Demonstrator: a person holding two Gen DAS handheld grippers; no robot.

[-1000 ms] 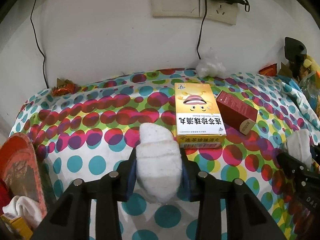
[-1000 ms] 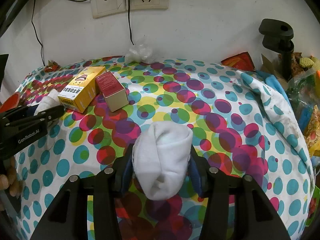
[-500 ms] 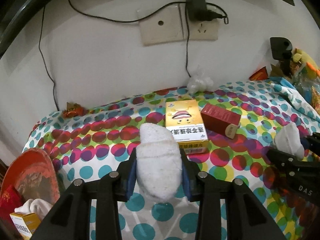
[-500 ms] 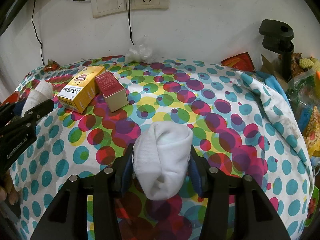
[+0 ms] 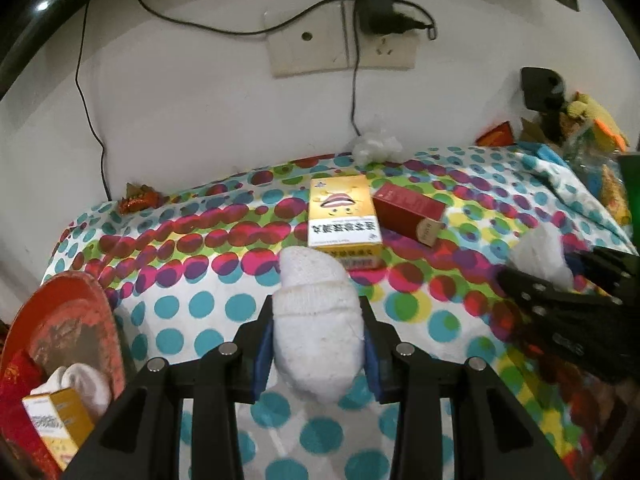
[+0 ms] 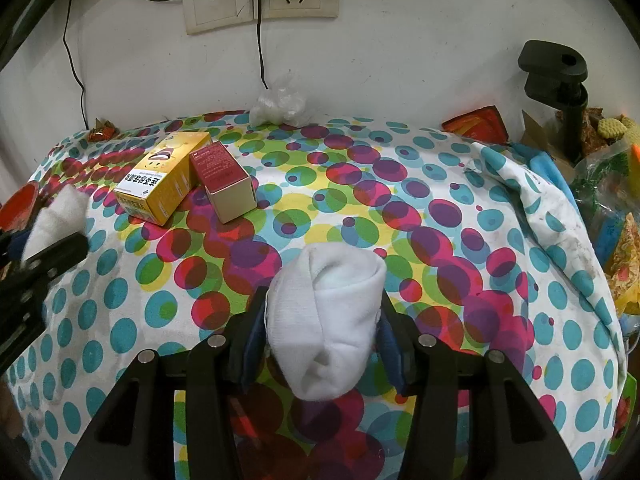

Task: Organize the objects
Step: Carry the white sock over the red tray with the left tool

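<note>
I held one rolled white sock (image 5: 318, 328) clamped in my left tool (image 5: 318, 354) and another sock (image 6: 328, 320) clamped in my right tool (image 6: 324, 340), both above the dotted surface (image 6: 460, 216), so next I probably needed to carry them to the red container (image 5: 60, 320).

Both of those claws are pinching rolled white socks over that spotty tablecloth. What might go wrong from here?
Two risks, I think. The left gripper pinches only the lower part of its fuzzy white sock roll; the soft bundle may slip or unroll. The red container at the left edge already holds a white sock and a small yellow box, so another sock dropped there might spill over.
</note>
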